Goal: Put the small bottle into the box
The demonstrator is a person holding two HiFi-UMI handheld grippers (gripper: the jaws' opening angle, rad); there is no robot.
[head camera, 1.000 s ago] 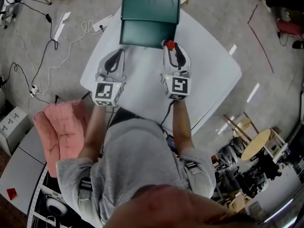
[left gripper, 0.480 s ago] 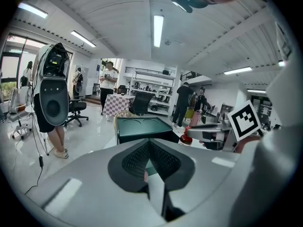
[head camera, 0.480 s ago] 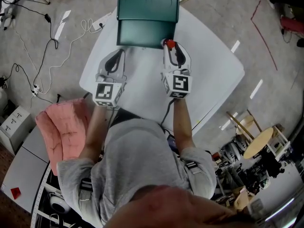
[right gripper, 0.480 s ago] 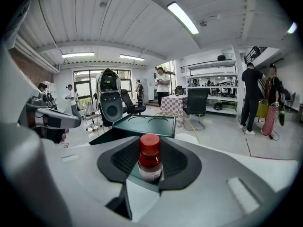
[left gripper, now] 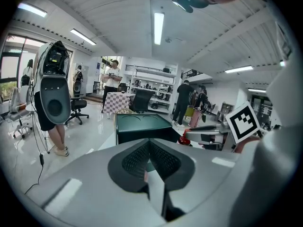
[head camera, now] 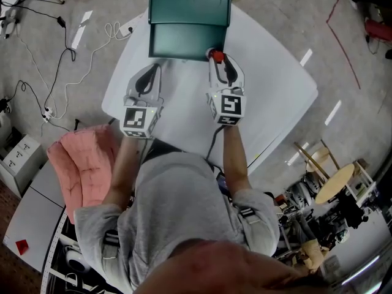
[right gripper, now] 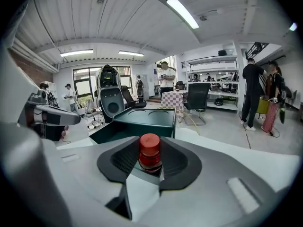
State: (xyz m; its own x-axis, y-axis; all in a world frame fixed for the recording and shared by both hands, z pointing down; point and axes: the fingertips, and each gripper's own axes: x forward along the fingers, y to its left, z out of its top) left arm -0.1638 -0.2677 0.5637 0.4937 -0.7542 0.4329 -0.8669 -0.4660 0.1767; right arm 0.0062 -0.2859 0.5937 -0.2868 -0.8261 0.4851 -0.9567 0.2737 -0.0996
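Observation:
A small bottle with a red cap [right gripper: 150, 153] stands upright between the pads of my right gripper [right gripper: 150, 164], which is shut on it. In the head view the bottle [head camera: 216, 56] sits at the tip of the right gripper [head camera: 218, 61], right at the near right edge of the dark green box [head camera: 187, 40], whose lid stands open behind it. The box [right gripper: 135, 122] lies just ahead in the right gripper view. My left gripper [head camera: 146, 78] hovers over the white table [head camera: 269, 97] left of the right one, shut with nothing in it. Its tip [left gripper: 150, 161] points at the box [left gripper: 142, 126].
A pink cushion [head camera: 82, 167] lies on a chair at the left. Cables and a power strip [head camera: 125, 32] run over the floor left of the table. Stools and clutter [head camera: 331, 185] stand at the right. Several people stand in the room behind [right gripper: 251, 91].
The right gripper has carried the bottle slightly forward, closer to the box's near edge. The left gripper has stayed where it was.

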